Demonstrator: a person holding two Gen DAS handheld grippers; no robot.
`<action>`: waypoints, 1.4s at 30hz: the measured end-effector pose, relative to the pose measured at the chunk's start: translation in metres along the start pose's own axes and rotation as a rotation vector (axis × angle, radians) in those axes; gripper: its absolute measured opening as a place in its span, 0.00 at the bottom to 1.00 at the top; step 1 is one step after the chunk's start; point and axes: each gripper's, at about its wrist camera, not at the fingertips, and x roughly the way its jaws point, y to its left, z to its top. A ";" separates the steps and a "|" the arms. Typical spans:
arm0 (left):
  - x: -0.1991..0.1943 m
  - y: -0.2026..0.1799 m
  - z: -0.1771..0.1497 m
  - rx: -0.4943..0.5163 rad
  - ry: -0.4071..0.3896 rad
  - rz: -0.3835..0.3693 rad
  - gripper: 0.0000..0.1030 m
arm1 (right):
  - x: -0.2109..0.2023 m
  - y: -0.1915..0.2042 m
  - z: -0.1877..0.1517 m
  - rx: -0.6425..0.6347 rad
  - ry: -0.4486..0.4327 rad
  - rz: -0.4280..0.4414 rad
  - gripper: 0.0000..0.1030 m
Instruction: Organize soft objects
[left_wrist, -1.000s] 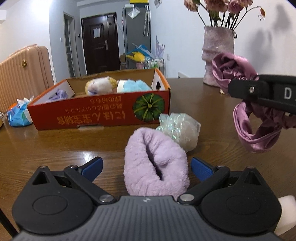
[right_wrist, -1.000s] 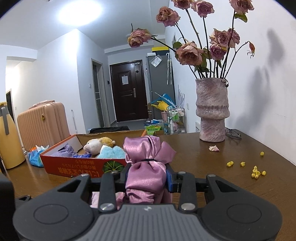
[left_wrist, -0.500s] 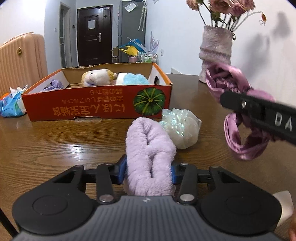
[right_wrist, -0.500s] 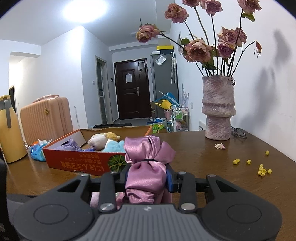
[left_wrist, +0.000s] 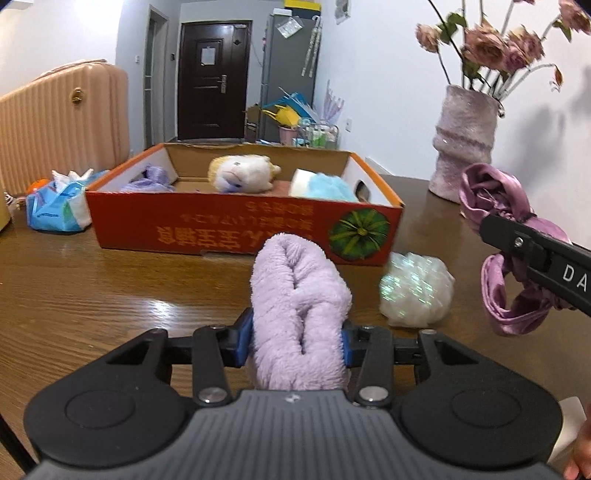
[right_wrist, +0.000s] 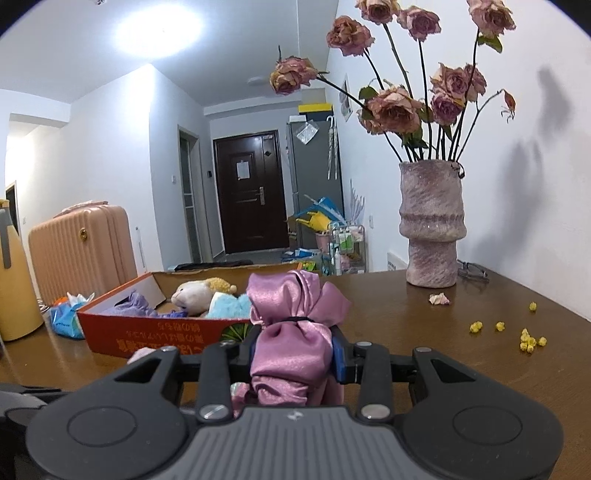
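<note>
My left gripper (left_wrist: 293, 341) is shut on a fluffy lilac slipper (left_wrist: 297, 306), lifted a little off the wooden table. Beyond it stands an orange cardboard box (left_wrist: 236, 225) holding a cream plush toy (left_wrist: 240, 173), a pale blue plush (left_wrist: 323, 186) and a lilac cloth (left_wrist: 149, 179). A white iridescent mesh puff (left_wrist: 415, 291) lies on the table to the right of the slipper. My right gripper (right_wrist: 293, 349) is shut on a pink satin bundle (right_wrist: 291, 332); from the left wrist view that bundle (left_wrist: 509, 258) hangs at the right, above the table.
A pink textured vase (right_wrist: 432, 225) with dried roses stands at the back right. Yellow crumbs (right_wrist: 524, 338) and a petal (right_wrist: 439, 298) lie on the table near it. A blue tissue pack (left_wrist: 57, 205) sits left of the box. A peach suitcase (left_wrist: 62, 125) stands behind.
The left gripper's jaws closed on the lilac slipper and lifted it toward the box. The right gripper with the satin bundle drifted slightly; its grip is unchanged.
</note>
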 end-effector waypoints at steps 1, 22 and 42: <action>0.000 0.004 0.001 -0.005 -0.006 0.007 0.43 | 0.001 0.002 0.001 -0.006 -0.007 -0.002 0.34; -0.006 0.050 0.036 -0.064 -0.166 0.075 0.43 | 0.041 0.047 0.009 -0.068 -0.093 -0.008 0.34; 0.024 0.082 0.088 -0.136 -0.278 0.137 0.43 | 0.105 0.082 0.026 -0.013 -0.106 0.021 0.34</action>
